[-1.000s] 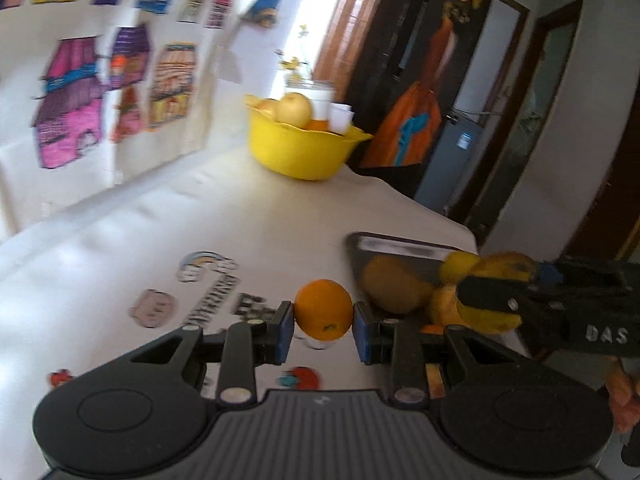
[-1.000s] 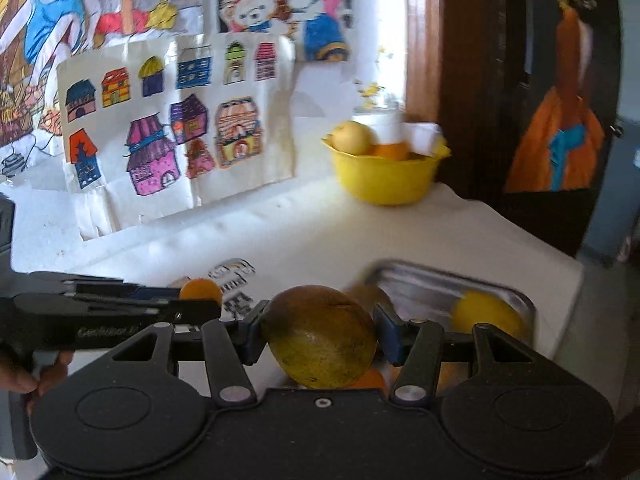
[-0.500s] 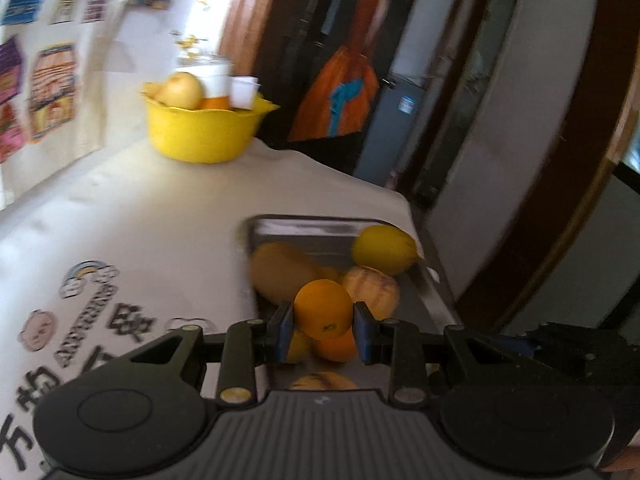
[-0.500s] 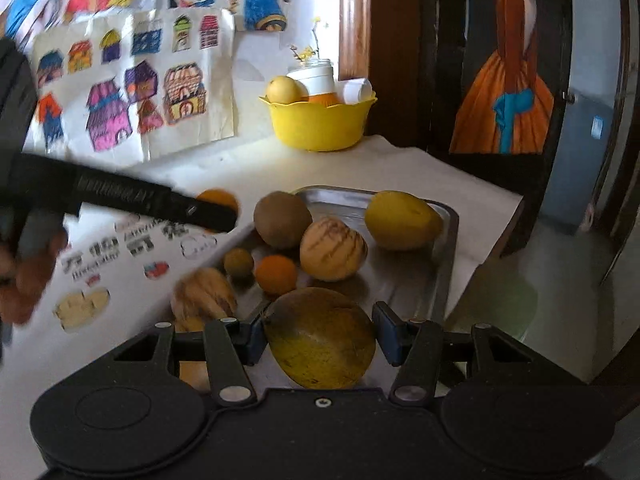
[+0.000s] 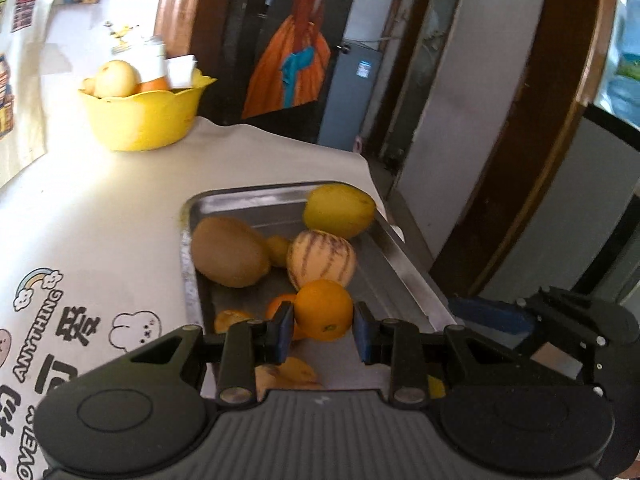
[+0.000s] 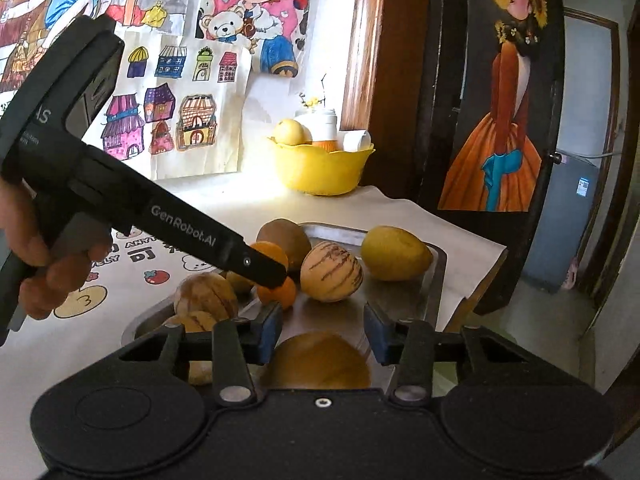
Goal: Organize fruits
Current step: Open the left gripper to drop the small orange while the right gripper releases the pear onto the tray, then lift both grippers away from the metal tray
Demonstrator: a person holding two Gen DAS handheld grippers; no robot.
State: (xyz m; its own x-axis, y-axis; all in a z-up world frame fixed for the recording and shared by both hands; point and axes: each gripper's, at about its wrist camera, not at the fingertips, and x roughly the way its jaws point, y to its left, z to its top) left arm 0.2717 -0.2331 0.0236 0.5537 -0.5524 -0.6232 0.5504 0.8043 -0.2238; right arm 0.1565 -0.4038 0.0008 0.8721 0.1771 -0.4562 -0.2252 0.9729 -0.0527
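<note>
A metal tray [image 5: 400, 264] on the table holds a brown kiwi [image 5: 228, 256], a striped melon [image 5: 322, 258], a yellow lemon [image 5: 340, 210] and small oranges. My left gripper [image 5: 322, 332] holds an orange [image 5: 324, 308] over the tray; a small gap shows at the right pad. My right gripper [image 6: 322, 332] is open, and the mango [image 6: 320, 360] lies in the tray below its fingers. The left gripper [image 6: 272, 272] also shows in the right wrist view, over the tray [image 6: 436, 280] with its orange [image 6: 268, 252].
A yellow bowl [image 5: 144, 120] with fruit and white cups stands at the table's far end [image 6: 320, 172]. Drawings hang on the wall to the left [image 6: 160, 80]. The table edge drops off just right of the tray, toward a dark door.
My right gripper has opened and let the mango down into the tray. My left gripper has carried the orange from the table over the tray and lowered it.
</note>
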